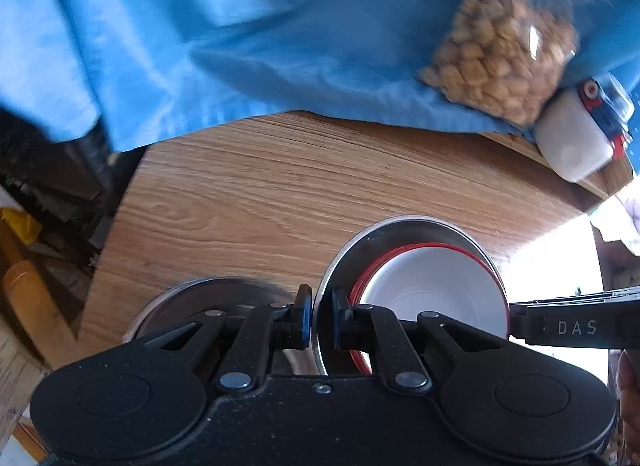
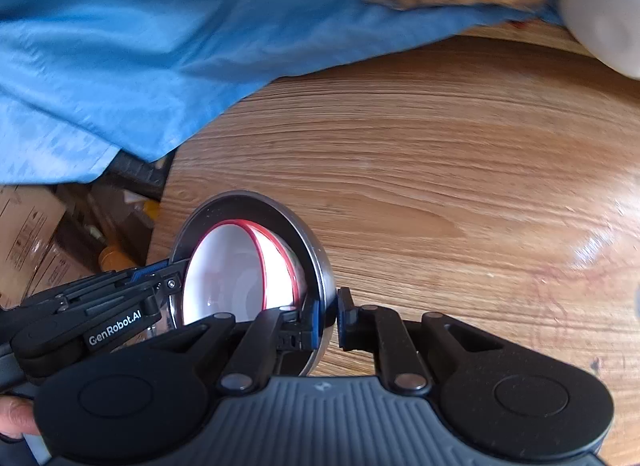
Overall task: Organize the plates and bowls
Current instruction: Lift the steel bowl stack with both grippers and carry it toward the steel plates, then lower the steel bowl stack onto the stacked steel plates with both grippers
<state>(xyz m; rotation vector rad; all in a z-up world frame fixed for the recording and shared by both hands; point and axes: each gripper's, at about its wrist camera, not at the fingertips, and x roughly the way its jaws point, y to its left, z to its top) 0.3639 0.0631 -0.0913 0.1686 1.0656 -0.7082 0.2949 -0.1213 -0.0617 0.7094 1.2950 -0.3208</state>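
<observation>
Off to the left of the left tongs [image 1: 321, 320] the wooden table [image 1: 304, 185] ends, and beyond that edge lies clutter lower down, with an orange bottle [image 1: 24, 290] among it. Just left of these tongs sits a second steel plate [image 1: 208, 298], blurred and partly hidden by the tool.

The left tongs are clamped narrow on the near-left rim of the steel bowl [image 1: 400, 227]. Inside it, tipped on edge, stand the red-rimmed white bowls [image 1: 432, 286], at least two nested. At the bowl's opposite rim, the right tongs [image 2: 329, 320] are likewise pinched narrow on the steel wall, so the stack hangs between both tools, seemingly just above the wood.

Risk, as I judge it: each grip is a thin pinch on smooth metal. If one hand rolls or leads the other, the rim could slip out, or the loose white bowls could slide and spill over the low side. The table edge to the left is close, so drifting that way invites a drop.

Ahead of both tongs lies bare wood, then a blue cloth [image 2: 120, 65] with a bag of nuts [image 1: 504, 53] and a white container [image 1: 572, 137] on the far right. Right of the right tongs the table is open and glossy: the safest room.
</observation>
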